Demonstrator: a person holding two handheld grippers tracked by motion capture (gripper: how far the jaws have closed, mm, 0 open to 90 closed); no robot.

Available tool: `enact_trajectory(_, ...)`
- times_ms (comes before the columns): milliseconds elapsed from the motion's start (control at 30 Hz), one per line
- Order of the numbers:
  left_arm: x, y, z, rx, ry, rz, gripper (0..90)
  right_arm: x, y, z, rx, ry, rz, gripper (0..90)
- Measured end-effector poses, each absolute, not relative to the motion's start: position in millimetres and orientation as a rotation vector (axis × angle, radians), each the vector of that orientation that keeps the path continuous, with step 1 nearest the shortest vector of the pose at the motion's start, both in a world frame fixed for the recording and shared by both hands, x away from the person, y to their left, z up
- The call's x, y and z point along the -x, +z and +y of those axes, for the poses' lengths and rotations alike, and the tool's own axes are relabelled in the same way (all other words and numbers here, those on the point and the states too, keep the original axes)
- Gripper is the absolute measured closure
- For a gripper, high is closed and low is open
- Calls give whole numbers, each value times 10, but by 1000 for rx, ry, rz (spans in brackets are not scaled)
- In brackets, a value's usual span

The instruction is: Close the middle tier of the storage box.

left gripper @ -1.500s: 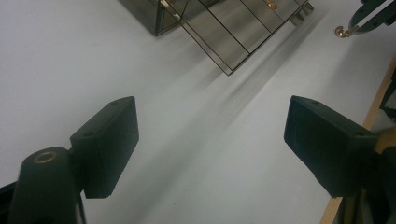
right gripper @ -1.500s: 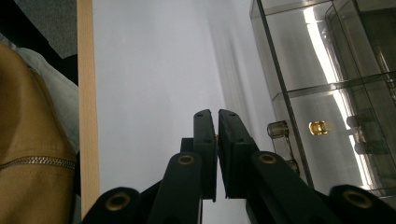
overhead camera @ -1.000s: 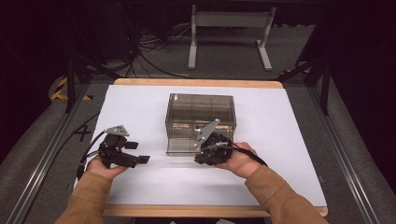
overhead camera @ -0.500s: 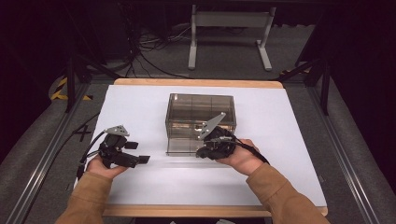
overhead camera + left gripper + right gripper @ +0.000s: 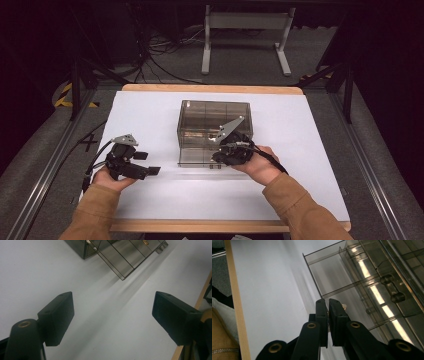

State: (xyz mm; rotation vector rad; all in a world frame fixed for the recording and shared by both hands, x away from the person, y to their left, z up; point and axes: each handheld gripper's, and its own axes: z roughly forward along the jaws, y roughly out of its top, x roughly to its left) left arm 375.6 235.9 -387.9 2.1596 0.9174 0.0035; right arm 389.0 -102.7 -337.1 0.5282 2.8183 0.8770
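Smoked transparent plastic drawer cabinet (image 5: 214,131) sits near the middle of the white worktop (image 5: 310,150), a little toward the far edge. One clear drawer (image 5: 342,287) is drawn out from its near face at the bottom and lies low over the worktop; its dividers show in the right gripper view, with small round knobs on the cabinet front beside it.

Your right gripper (image 5: 227,152) is at that near face, right over the pulled-out drawer. Its jaws are almost together, a thin slit between the pads (image 5: 322,312), and something small and brass-coloured shows at the tips. You seem to have it pinched on the drawer's front edge or pull, but exactly what is caught I cannot tell.

Your left gripper (image 5: 145,164) is well apart from the cabinet, off to its left, near the worktop's near-left part. Its jaws stand wide, nothing between them but bare white surface (image 5: 112,322); the drawer's corner lies farther along its line of sight.

Wooden worktop edge (image 5: 200,226) runs along your side.
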Motion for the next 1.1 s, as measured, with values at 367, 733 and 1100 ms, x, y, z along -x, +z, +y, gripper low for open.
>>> enact_trajectory(367, -3754, -3874, 2358, -2158, -1, 915, 183, -3969, -3382, -1040, -621, 841, 2781, 860)
enact_trajectory(733, -3755, -3874, 2360, -2158, -1, 917, 183, -4036, -3449, -1008, -659, 793, 2771, 860)
enact_trajectory(1100, -3754, -3868, 2364, -2160, 0, 914, 183, -4124, -3624, -949, -666, 723, 2779, 859)
